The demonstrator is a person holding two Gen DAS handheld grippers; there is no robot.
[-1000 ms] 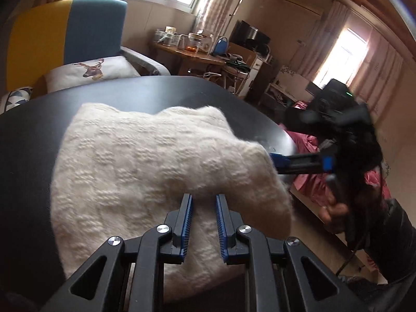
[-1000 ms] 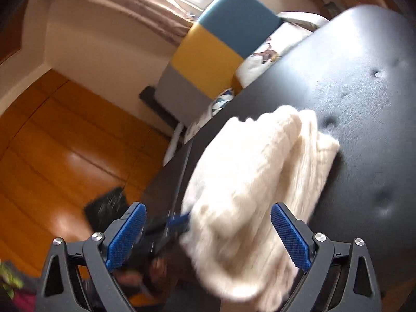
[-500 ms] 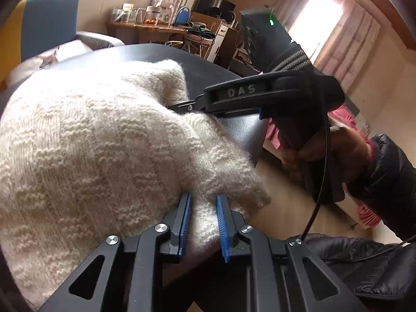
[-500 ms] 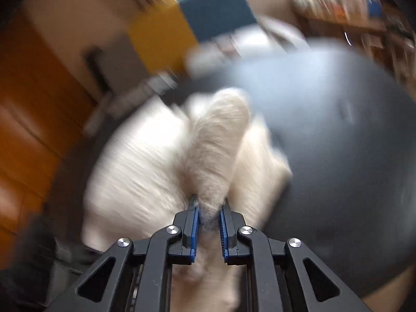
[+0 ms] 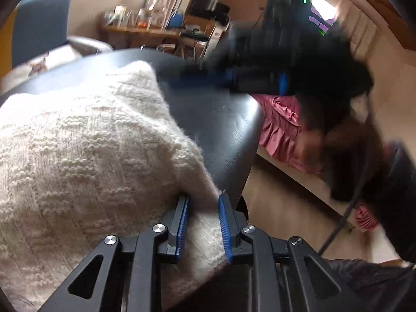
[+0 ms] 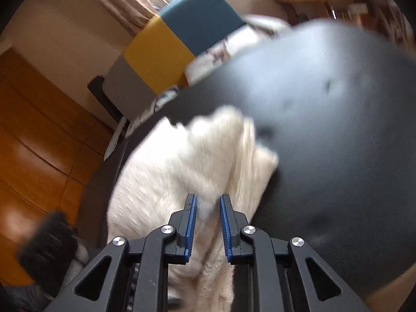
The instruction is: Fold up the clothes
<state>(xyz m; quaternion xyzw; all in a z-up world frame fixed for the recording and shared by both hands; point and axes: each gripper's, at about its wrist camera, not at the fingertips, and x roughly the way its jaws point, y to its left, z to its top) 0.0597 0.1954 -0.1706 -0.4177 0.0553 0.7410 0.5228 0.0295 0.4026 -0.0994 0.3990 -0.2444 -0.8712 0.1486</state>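
**Cream knit pinched at both edges**

Left gripper (image 5: pixel 201 225): clamped on the near corner of the cream sweater (image 5: pixel 85 161), jaws just easing wider. Right gripper (image 6: pixel 207 225): gripping a raised fold, likewise loosening slightly. Spread over the black table (image 6: pixel 338 135) ahead of both. Beyond the fingers: colour-block chair (image 6: pixel 179 39); rightward, pink cloth (image 5: pixel 280 127). No containers discernible.

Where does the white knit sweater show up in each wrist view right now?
Left wrist: white knit sweater fills the left and lower centre, an edge between the left gripper pads.
Right wrist: it sits lower centre, a fold between the right gripper pads.
Shared landmark: black table.
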